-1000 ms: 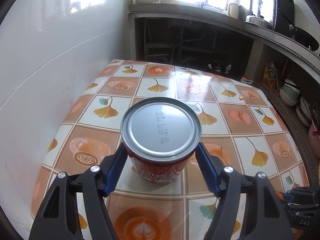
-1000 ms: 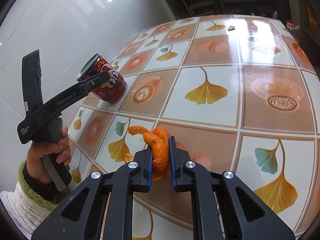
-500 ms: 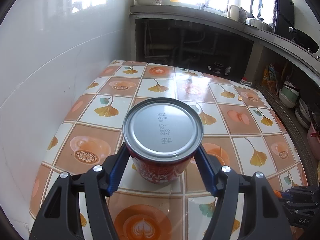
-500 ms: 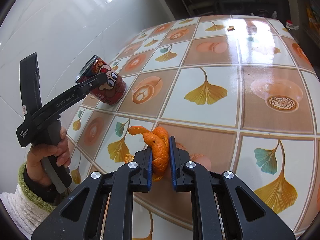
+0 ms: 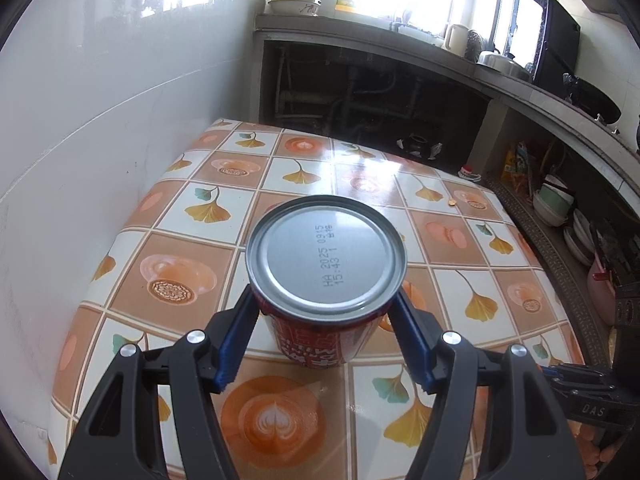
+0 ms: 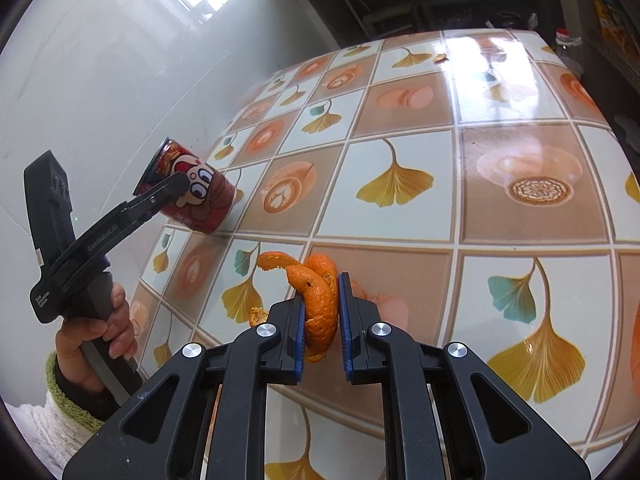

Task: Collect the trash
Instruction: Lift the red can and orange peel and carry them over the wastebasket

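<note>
A red drink can point(image 5: 324, 252) with a cartoon face, silver end toward the camera, sits between the blue pads of my left gripper point(image 5: 326, 300), which is shut on it. In the right wrist view the can point(image 6: 200, 196) is tilted, its low edge at the tablecloth close to the white wall. My right gripper point(image 6: 322, 292) is shut on a curled orange peel point(image 6: 320, 296) just over the near part of the table. A small bit of peel point(image 6: 256, 314) lies on the cloth beneath it.
The table point(image 5: 180, 264) has a glossy tiled cloth and stands against a white wall point(image 5: 80, 140) on the left. A tiny scrap point(image 6: 440, 57) lies at the far side. A kitchen counter point(image 5: 360, 40) with bowls and a kettle runs behind, and shelves of dishes point(image 5: 560, 208) stand right.
The left gripper has drifted a little toward the near side of the table with the can still held. The right gripper and the peel have stayed put.
</note>
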A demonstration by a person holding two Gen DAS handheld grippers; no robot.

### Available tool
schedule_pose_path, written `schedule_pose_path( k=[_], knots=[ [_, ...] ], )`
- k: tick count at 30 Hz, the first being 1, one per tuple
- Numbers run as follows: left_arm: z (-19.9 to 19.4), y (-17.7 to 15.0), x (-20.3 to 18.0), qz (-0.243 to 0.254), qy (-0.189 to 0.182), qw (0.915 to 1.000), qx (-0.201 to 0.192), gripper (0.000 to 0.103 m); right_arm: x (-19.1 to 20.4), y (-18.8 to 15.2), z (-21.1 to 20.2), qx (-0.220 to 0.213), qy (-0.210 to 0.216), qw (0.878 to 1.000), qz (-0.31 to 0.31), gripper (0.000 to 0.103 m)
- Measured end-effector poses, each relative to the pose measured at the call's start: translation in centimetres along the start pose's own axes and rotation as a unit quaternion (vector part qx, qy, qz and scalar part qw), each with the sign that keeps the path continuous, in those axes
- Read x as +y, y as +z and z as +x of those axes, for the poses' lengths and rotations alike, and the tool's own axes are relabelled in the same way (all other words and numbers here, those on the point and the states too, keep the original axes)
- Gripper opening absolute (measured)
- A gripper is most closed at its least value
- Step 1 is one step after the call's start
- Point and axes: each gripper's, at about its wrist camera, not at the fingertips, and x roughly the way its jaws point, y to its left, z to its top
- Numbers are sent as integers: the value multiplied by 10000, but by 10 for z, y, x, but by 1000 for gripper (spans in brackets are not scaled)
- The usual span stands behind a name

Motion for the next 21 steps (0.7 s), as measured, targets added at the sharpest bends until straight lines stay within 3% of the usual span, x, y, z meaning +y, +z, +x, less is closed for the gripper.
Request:
schedule_pose_path(
  k=[12,21],
  knots=[
    [-49,7,-13,102,-346,9989,-304,64,-7,-16,-44,-449,162,9980,426,13],
    [-92,15,-60,378,-671,9954,-569,64,-24,-31,-111,-1053,233,9921,636,13]
  ],
)
